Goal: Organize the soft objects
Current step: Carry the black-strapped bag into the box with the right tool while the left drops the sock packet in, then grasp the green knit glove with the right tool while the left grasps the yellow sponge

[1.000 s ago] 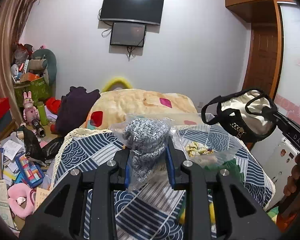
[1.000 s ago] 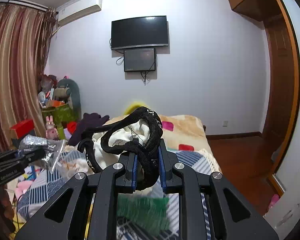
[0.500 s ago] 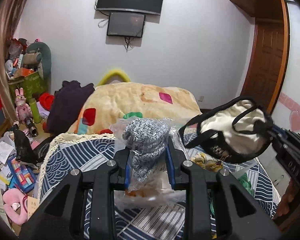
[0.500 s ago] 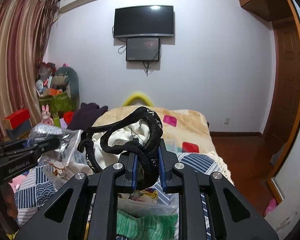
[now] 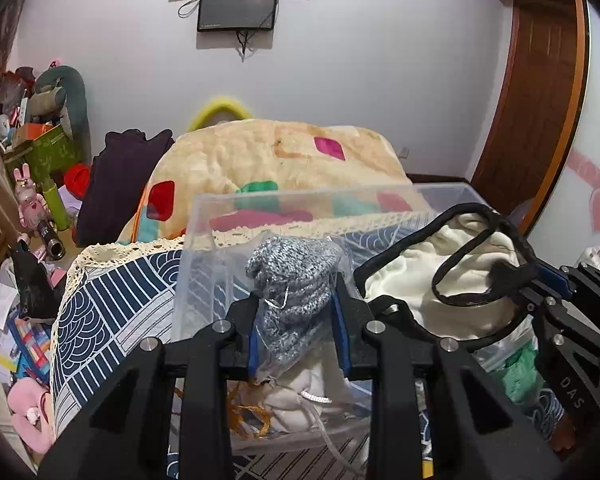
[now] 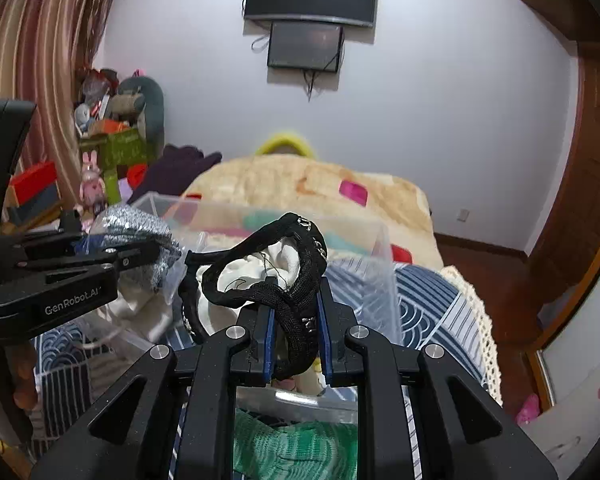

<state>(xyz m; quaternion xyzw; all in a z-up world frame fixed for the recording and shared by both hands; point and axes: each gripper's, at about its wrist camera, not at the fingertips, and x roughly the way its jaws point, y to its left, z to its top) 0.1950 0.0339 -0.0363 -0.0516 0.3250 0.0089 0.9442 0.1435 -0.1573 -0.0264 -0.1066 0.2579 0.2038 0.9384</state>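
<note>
Over a cluttered bed, the clear plastic bin lies directly below both loads: left gripper clamps a bagged grey knit, right gripper the black-strapped cream bag.

"GenRobot.AI" is printed on the left tool body at 9 o'clock; "DAS" on the right tool at 4 o'clock.
</note>
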